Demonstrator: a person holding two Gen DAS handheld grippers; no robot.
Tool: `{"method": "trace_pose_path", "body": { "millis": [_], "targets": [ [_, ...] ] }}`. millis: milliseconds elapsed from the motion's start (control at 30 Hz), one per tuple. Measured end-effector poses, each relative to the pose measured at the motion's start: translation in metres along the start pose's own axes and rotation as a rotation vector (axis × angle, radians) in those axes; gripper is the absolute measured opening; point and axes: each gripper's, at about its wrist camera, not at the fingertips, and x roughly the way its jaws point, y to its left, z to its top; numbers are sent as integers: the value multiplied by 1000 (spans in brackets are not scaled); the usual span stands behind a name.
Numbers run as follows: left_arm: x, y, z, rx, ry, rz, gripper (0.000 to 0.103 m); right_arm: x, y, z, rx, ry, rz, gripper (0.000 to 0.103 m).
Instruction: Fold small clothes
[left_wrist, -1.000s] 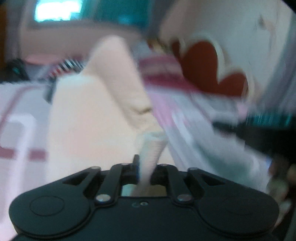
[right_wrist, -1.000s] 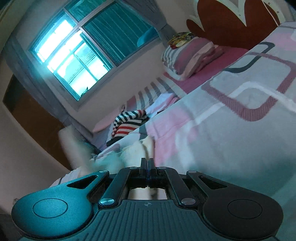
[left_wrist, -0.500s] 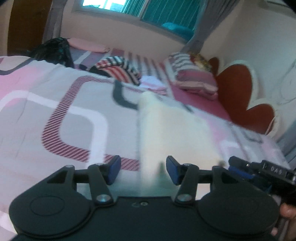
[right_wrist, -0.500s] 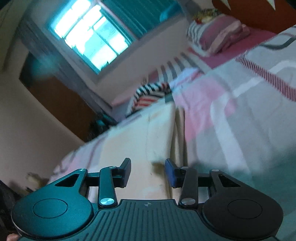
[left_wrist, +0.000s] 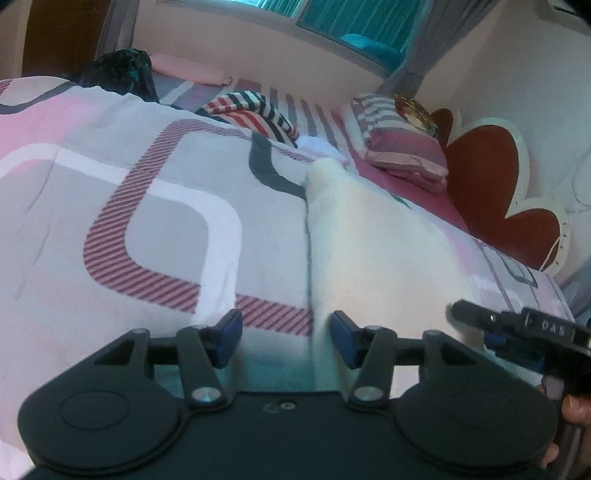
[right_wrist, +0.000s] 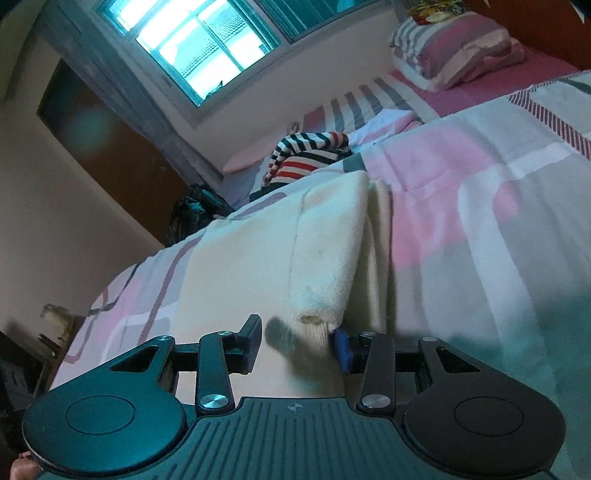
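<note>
Both grippers, left gripper (left_wrist: 284, 338) and right gripper (right_wrist: 297, 345), gape empty; the cream garment (right_wrist: 273, 258) looks soft, floppy, best pinched at corners.

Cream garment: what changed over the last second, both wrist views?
Both tongs let go. A second ago the left tongs and right tongs were shut on the cream garment; now both stand open and it lies folded flat on the quilt, a cuff between the right fingers. Striped top and pillow stayed put.
</note>
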Motion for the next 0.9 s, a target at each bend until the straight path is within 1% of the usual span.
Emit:
{"method": "trace_pose_path", "body": {
  "millis": [100,133,167,233,333,500,533,600,667,733,800,833,900],
  "targets": [
    [7,-1,3,28,22,11,51,9,4,-2,-42,25,-10,40],
    [7,-2,2,41,23,14,51,10,8,-4,-69,33,-15,31],
    [7,-4,2,52,23,17,50,12,11,-5,-97,36,-31,16],
    [5,-6,3,56,19,17,50,15,16,-6,-137,41,-45,12],
    [4,-5,9,53,-1,6,50,15,21,-4,-180,39,-56,11],
    [4,-16,18,92,-2,-20,48,1,20,3,-183,38,-46,10],
    [5,-19,18,101,-1,-33,48,-2,17,4,-172,40,-38,10],
    [11,-25,16,125,29,-43,49,-5,11,5,-143,42,-28,10],
    [20,-28,11,160,61,-16,52,3,2,4,-104,73,-25,10],
    [22,-29,7,185,71,-7,52,12,-3,1,-74,93,-23,10],
    [18,-30,4,213,75,-6,52,8,-5,3,-46,84,-22,11],
    [16,-30,2,227,78,-5,52,4,-4,4,-37,79,-23,14],
    [10,-31,-7,236,79,-6,51,-5,-1,0,-54,87,-30,14]
  ]
}}
